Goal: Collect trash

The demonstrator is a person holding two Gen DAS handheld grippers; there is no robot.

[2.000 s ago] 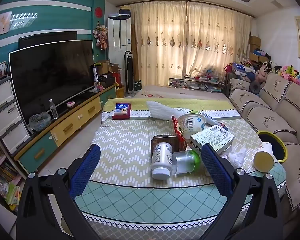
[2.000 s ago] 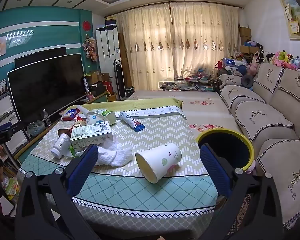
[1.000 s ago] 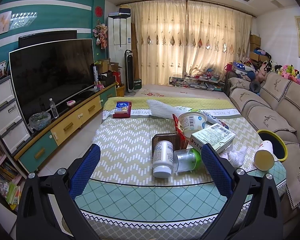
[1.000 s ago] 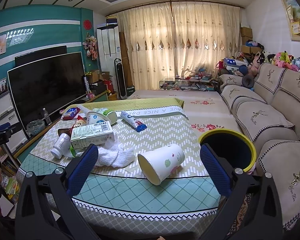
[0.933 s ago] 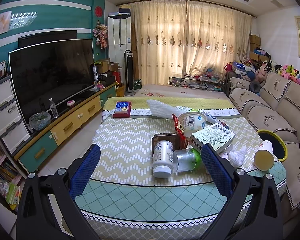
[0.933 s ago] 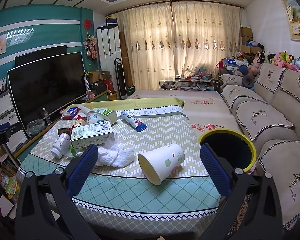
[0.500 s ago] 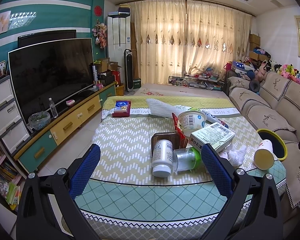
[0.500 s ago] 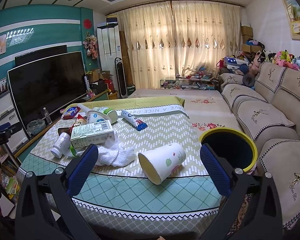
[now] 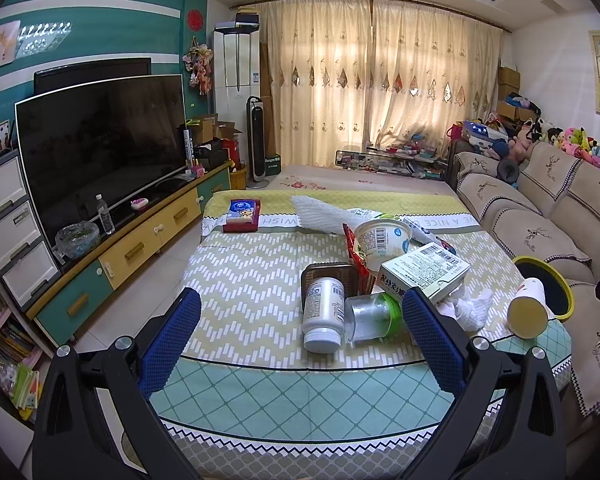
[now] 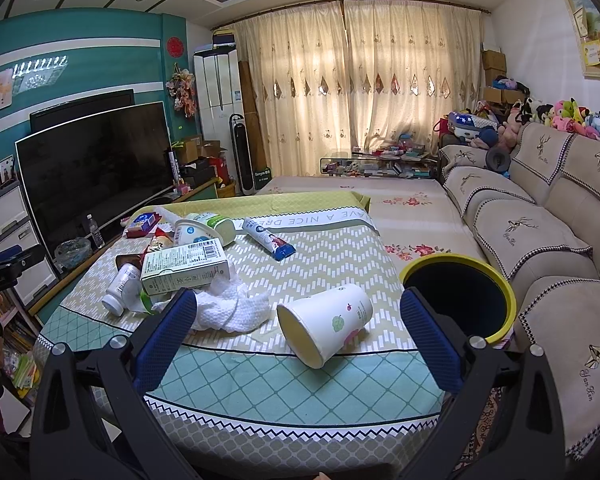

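Hovering level before the table [image 9: 260,392], left tongs [image 9: 300,336] and right tongs [image 10: 298,326] gape empty.

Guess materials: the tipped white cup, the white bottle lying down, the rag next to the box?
Tipped white cup: likely paper, matte, printed fruit, cream lining. White bottle: looks like plastic, slight sheen, printed label. Rag: woven cloth or a thick wipe, crumpled, waffle texture; can't tell which.

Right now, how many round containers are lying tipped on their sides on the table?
4: the paper cup by the bin-side edge, the white pill bottle, the clear jar beside it, and the yogurt tub behind the carton. The pile may hide more.
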